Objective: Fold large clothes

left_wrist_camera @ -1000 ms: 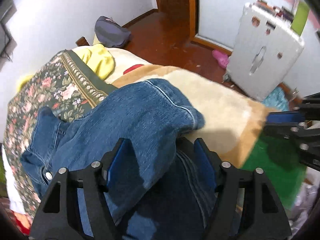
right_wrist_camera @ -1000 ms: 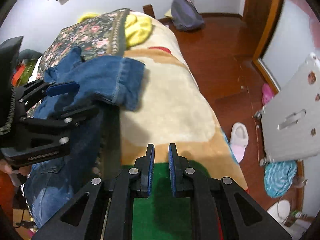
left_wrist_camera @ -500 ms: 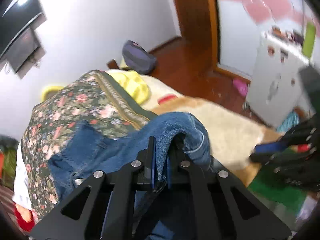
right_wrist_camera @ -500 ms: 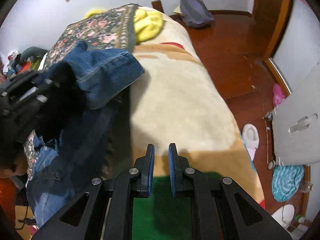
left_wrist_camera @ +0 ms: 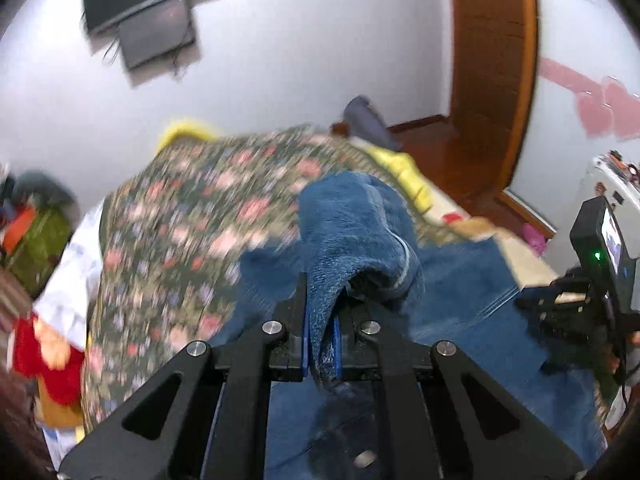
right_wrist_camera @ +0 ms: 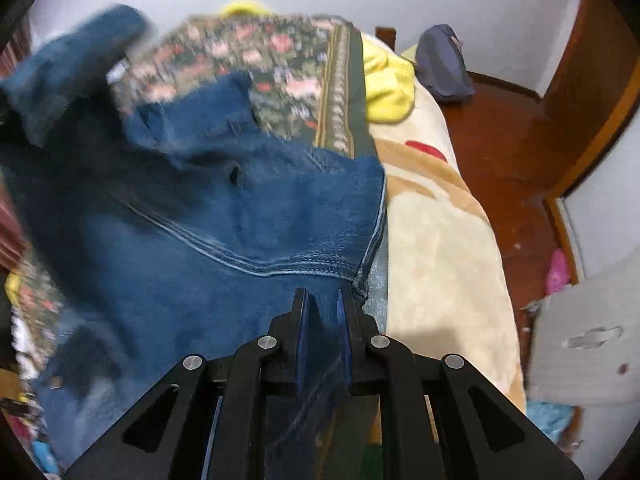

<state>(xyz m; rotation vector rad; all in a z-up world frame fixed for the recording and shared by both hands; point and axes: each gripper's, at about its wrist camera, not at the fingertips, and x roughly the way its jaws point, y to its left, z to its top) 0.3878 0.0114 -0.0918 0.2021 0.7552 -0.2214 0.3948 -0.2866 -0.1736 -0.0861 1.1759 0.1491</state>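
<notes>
From my left camera I see a clothes heap [left_wrist_camera: 36,240] at far left, then the floral quilt [left_wrist_camera: 192,216] across the bed, yellow cloth [left_wrist_camera: 408,176] and the door [left_wrist_camera: 492,68] beyond. My left tool [left_wrist_camera: 320,336] is clamped on a raised fold of the jeans [left_wrist_camera: 352,224], which blocks the middle; my right tool [left_wrist_camera: 568,308] shows at the far right edge. On the right camera the jeans [right_wrist_camera: 224,232] lie over quilt and beige blanket [right_wrist_camera: 436,248], my right tool [right_wrist_camera: 323,320] pinching their hem corner.
</notes>
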